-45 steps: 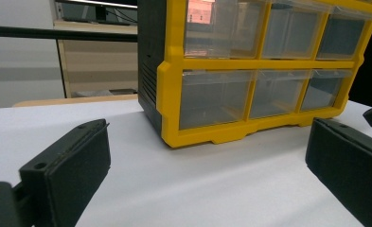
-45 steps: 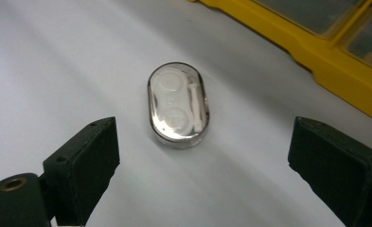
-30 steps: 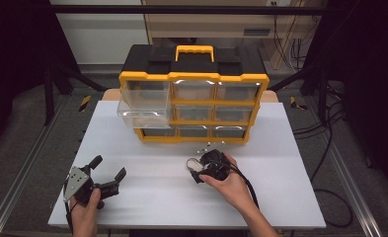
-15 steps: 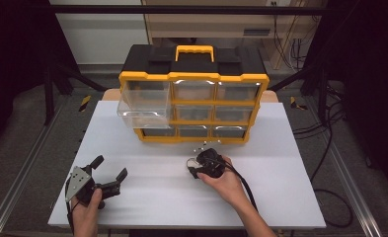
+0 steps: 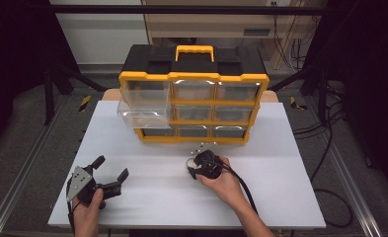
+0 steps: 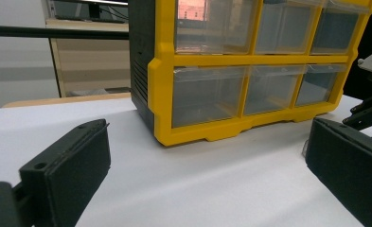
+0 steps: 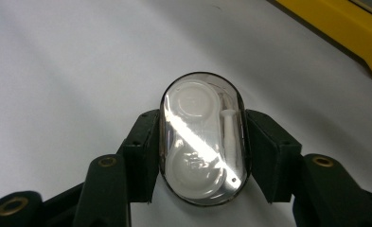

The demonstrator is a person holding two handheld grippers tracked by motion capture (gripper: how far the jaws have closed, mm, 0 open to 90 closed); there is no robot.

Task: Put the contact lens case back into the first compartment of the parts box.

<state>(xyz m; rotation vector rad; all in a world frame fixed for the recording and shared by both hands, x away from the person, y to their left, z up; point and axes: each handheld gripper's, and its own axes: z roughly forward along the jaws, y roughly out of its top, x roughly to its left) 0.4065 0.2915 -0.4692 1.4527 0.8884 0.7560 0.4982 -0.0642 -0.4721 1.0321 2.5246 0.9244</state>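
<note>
A small clear oval case (image 7: pixel 204 138) with white round parts inside was held between the two black jaws of the right gripper (image 7: pixel 204 156); the jaws had just been closing, and their pads were pressed against the long sides of the case, as seen in the right gripper view; the case lay over the white table (image 5: pixel 280 187), just in front of the yellow and black drawer cabinet (image 5: pixel 194 94). In the high view the right gripper (image 5: pixel 197 166) was seen near the middle of the table, close to the cabinet's bottom row of drawers; the cabinet's upper left drawer (image 5: pixel 141 111) was pulled out. The left gripper (image 5: pixel 111 174) was held at the near left part of the table, well apart from the case; its jaws were spread wide with nothing between them, and the cabinet (image 6: pixel 250 71) was seen beyond them in the left gripper view.
</note>
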